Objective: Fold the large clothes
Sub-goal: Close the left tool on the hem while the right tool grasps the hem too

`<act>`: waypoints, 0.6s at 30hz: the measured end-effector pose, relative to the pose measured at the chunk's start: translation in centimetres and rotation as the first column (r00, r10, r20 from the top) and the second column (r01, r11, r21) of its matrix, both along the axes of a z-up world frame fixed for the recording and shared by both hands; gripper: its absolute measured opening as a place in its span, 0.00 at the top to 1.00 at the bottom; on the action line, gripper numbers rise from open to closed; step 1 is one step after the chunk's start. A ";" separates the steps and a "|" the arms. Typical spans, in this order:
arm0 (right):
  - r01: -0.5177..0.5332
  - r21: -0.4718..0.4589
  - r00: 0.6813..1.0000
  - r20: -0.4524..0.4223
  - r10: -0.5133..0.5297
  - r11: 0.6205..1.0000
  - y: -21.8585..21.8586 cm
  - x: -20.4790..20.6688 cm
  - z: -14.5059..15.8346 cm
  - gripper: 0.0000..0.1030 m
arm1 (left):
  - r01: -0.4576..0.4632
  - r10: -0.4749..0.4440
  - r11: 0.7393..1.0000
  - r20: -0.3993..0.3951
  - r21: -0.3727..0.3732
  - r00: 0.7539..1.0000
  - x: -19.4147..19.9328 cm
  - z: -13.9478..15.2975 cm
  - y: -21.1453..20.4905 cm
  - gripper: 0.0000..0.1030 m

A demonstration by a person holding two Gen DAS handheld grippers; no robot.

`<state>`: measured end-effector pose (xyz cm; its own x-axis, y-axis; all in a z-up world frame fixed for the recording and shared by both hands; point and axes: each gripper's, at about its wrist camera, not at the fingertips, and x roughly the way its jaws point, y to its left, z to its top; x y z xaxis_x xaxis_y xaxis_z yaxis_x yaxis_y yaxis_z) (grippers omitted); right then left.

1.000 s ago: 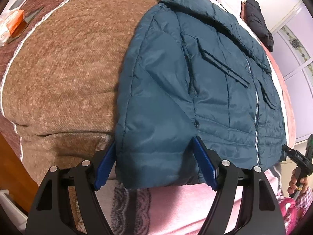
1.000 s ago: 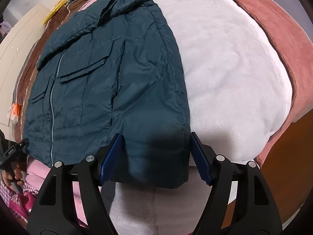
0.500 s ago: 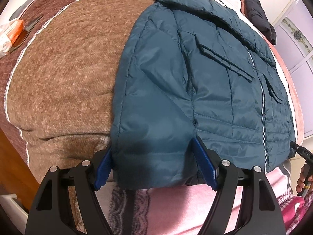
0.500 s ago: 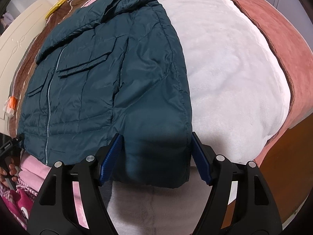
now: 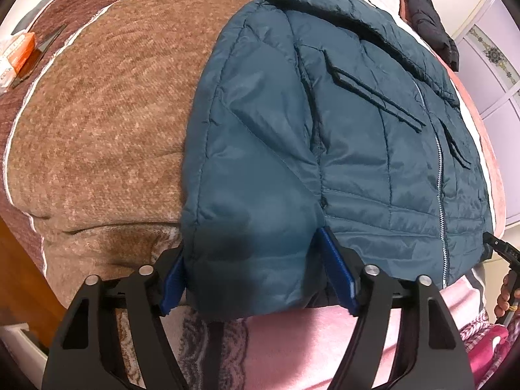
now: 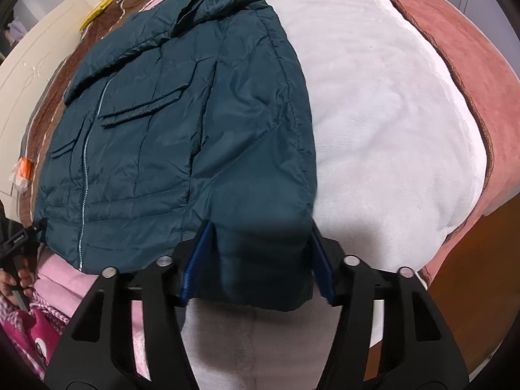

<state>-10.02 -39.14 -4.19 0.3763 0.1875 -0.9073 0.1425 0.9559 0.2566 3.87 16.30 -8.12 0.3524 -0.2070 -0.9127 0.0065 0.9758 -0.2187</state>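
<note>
Blue pads of the left hand-held gripper (image 5: 258,273) and right hand-held gripper (image 6: 258,268) stand spread, released, each straddling a sleeve cuff of the quilted teal jacket (image 5: 341,136), lying zipped, front-up across the bed (image 6: 383,104) on fuzzy brown and plush white blankets.

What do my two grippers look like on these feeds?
Both match: the left gripper and right gripper have matte black skeletal frames with triangular cut-outs, silver round bolt heads at the joints, and flat royal-blue pads on the jaws. No cables or markings are visible.
</note>
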 end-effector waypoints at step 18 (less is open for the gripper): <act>0.019 0.058 0.996 0.080 -0.023 0.998 -0.3 -0.9 2.7 0.90 | 0.035 -0.028 0.998 0.115 -0.058 0.993 -1.5 4.2 1.0 0.88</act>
